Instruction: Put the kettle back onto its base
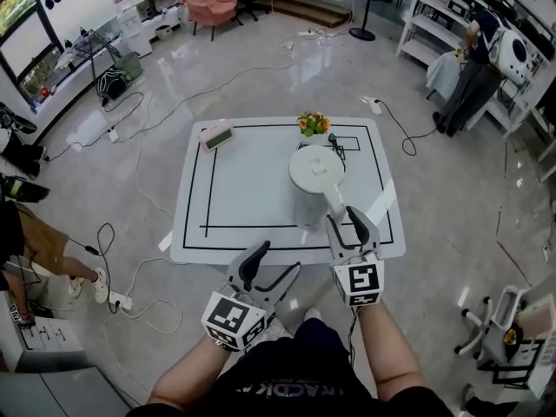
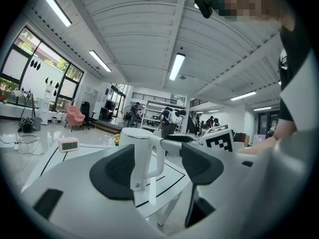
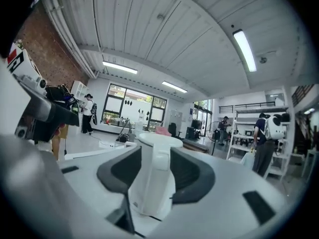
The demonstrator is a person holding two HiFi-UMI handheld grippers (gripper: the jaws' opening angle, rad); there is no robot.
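The lidded white kettle point(image 1: 314, 174) stands on the table point(image 1: 243, 189), its handle point(image 3: 157, 183) loose between the right gripper's point(image 1: 344, 215) spread jaws, while the left gripper point(image 1: 278, 259) gapes empty.

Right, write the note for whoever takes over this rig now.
Left tool: open, empty, short of the table.
Right tool: open, jaws either side of the kettle handle, not pressing.
Kettle: upright on the table, near the flowers; its base isn't visible under it.
Done: kettle set down, it seems.
To do: check it sits on the base, then draw the right tool clear.
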